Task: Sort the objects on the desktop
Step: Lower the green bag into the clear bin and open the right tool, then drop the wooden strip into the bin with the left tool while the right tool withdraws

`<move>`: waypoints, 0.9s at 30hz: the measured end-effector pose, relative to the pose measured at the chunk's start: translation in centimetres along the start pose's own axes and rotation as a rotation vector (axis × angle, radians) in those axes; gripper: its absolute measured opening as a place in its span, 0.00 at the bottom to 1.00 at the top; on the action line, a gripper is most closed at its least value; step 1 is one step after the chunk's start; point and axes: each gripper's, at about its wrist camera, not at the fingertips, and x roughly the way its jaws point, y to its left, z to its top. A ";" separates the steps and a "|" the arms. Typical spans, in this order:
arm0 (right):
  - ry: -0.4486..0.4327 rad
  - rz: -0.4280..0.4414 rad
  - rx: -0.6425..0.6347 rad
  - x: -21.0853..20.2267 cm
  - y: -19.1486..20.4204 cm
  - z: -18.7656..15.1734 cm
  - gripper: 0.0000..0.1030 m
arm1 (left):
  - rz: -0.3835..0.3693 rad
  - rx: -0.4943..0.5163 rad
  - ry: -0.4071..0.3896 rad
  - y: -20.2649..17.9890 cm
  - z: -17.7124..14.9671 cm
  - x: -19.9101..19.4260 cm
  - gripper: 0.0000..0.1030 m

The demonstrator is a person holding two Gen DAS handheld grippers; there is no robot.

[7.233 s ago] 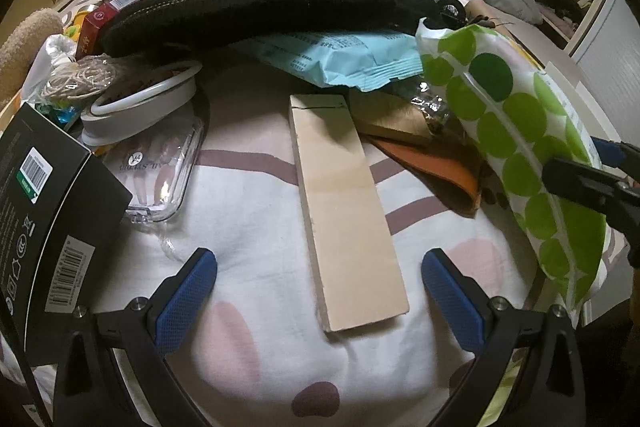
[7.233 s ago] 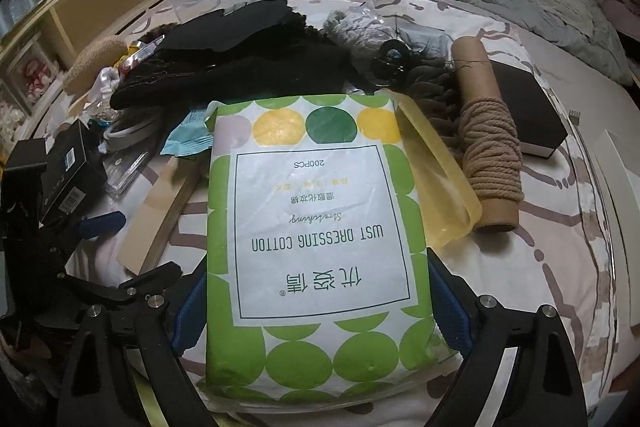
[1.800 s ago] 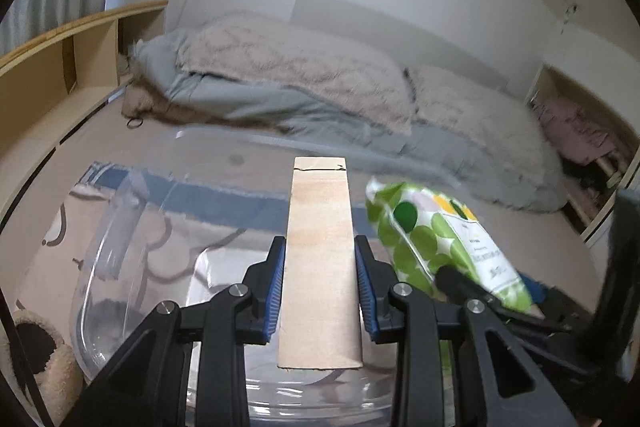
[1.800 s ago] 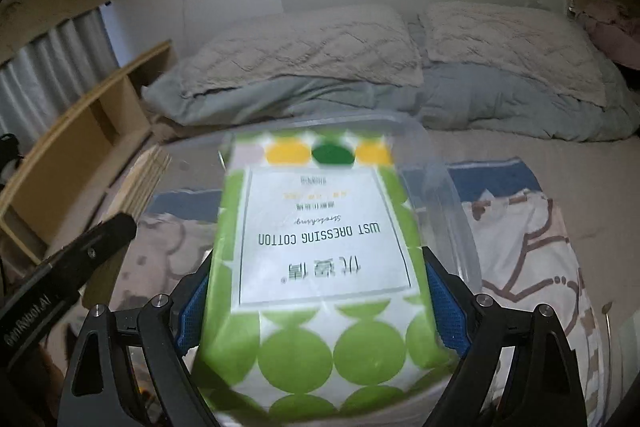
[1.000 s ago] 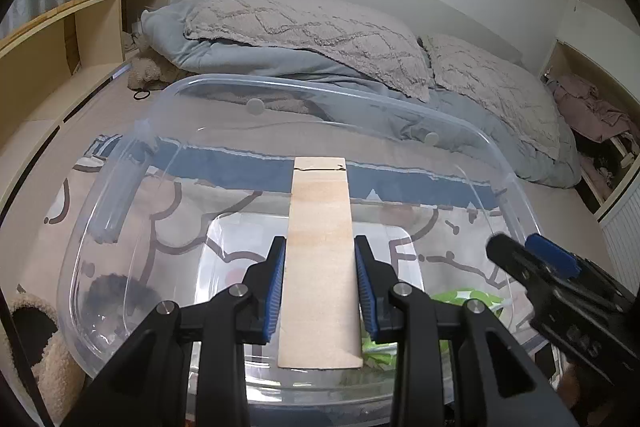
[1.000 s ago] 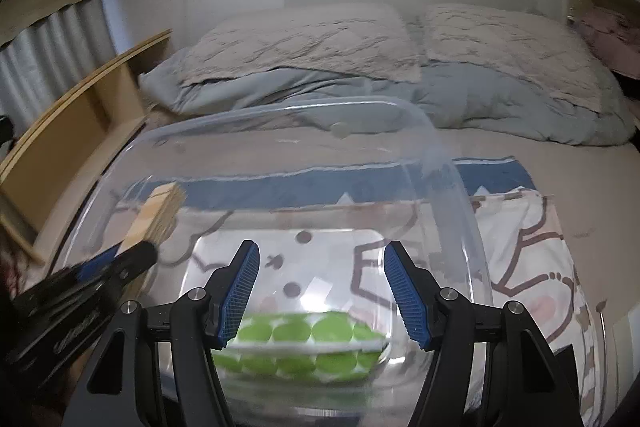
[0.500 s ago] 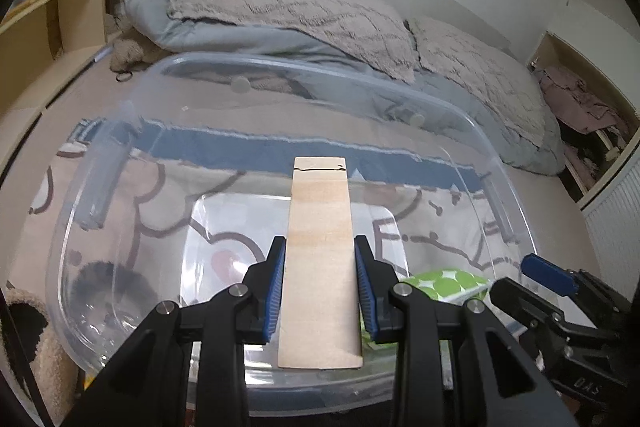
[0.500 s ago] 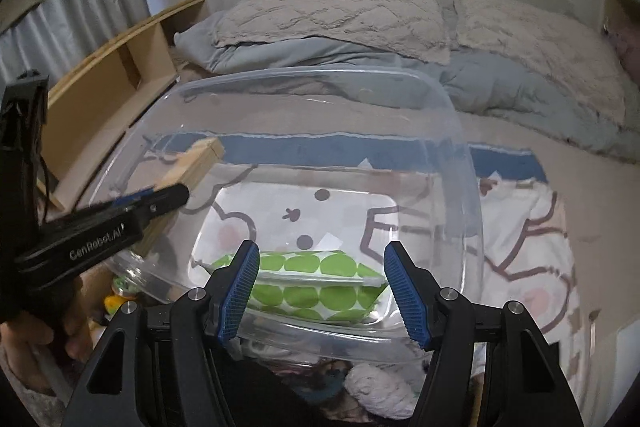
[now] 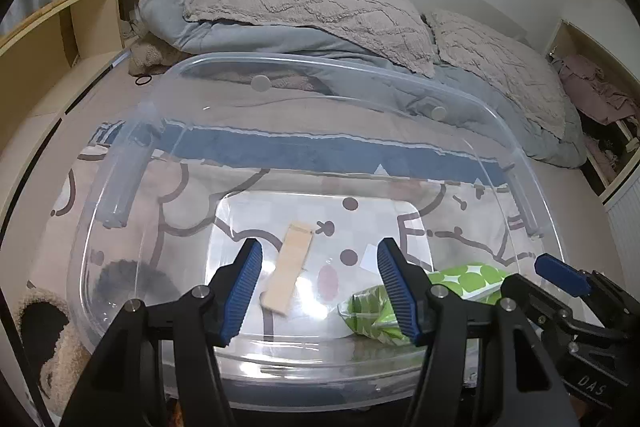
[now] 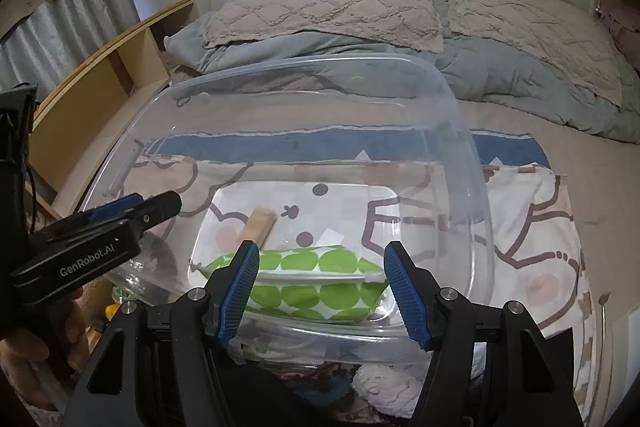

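Observation:
A clear plastic bin [image 9: 320, 67] sits on the patterned bedsheet. On its floor lies a pale wooden block [image 9: 291, 269], tilted and free, below and between the fingers of my left gripper [image 9: 320, 255], whose jaws are opening with nothing touching the pads. The green-dotted cotton pack [image 9: 460, 279] rests at the bin's near right. In the right wrist view that pack [image 10: 312, 291] lies under my right gripper [image 10: 322, 259], which stands open above the bin [image 10: 320, 65] and holds nothing. The block [image 10: 260, 223] lies just behind the pack. The left gripper [image 10: 148, 205] reaches in from the left.
Beyond the bin are beige pillows [image 9: 312, 7] and a grey duvet [image 10: 500, 75]. A wooden shelf [image 9: 80, 19] runs along the left. A plush toy [image 9: 36, 327] lies at the bin's near left corner. White yarn [image 10: 384, 387] lies below the bin. A person's hand [image 10: 24, 355] holds the left gripper.
The left gripper's jaws have parted, and the wooden block has dropped out of them onto the bin's floor. The right gripper stays open over the cotton pack.

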 end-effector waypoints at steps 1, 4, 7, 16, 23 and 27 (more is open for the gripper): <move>0.000 0.005 -0.003 0.0 0.1 -0.1 0.64 | 0.000 -0.002 0.001 0.0 0.0 0.0 0.58; 0.008 0.052 0.002 0.1 0.3 -0.3 0.64 | -0.001 -0.008 -0.001 0.3 0.0 -0.2 0.58; 0.024 0.101 0.000 0.0 0.7 -0.4 0.52 | 0.000 -0.001 -0.002 0.6 0.1 -0.4 0.58; 0.308 0.170 -0.027 1.9 2.5 1.7 0.42 | 0.021 0.017 -0.046 1.4 0.7 -1.8 0.58; 0.537 0.130 0.043 4.8 1.7 2.7 0.44 | 0.022 0.018 -0.050 2.2 0.8 -2.1 0.58; 0.630 0.093 0.087 6.5 1.3 2.7 0.79 | 0.023 0.000 -0.050 2.9 0.8 -2.2 0.58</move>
